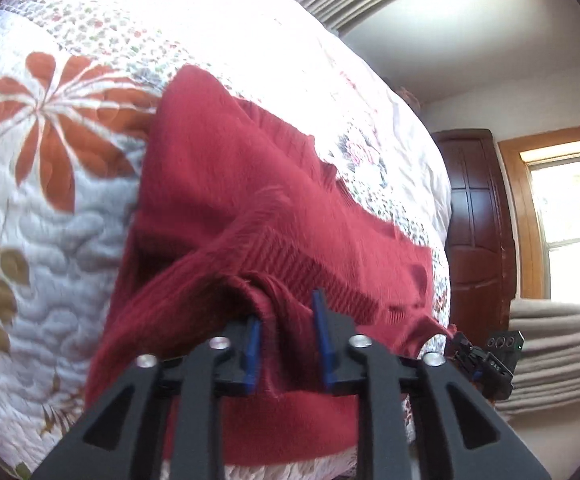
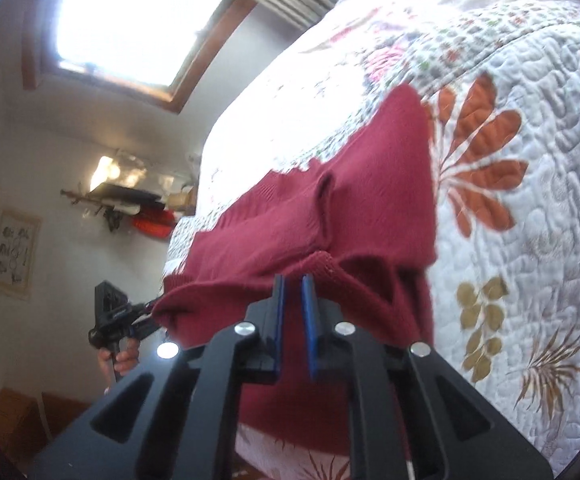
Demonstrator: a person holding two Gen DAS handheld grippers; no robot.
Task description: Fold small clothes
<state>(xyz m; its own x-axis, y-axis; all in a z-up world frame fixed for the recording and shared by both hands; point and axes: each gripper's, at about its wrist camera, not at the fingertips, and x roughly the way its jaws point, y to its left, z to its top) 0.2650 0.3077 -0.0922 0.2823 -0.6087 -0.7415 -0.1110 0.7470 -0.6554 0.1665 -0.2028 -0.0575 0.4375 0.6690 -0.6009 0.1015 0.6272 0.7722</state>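
Red knit garment (image 1: 225,200), lifted off quilt (image 1: 49,220): near edge pinched by left gripper (image 1: 287,344) and right gripper (image 2: 293,320). Risk: shallow bite, knit slipping free mid-fold.

Home bedroom: bed w/ floral quilt (image 1: 49,200); dark wooden wardrobe (image 1: 478,216); wood-framed window (image 2: 129,20); framed print (image 2: 15,250) on wall.

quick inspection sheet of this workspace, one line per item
surface: floral quilt on a bed, sunlit at the far end
job's things: red sweater, near edge lifted off the quilt, rest lying rumpled
clutter: nothing seen on the quilt
grippers: left tool and right tool each pinch the sweater's near edge
cables: nothing seen
surroundings: window, wall shelf, dark wooden door
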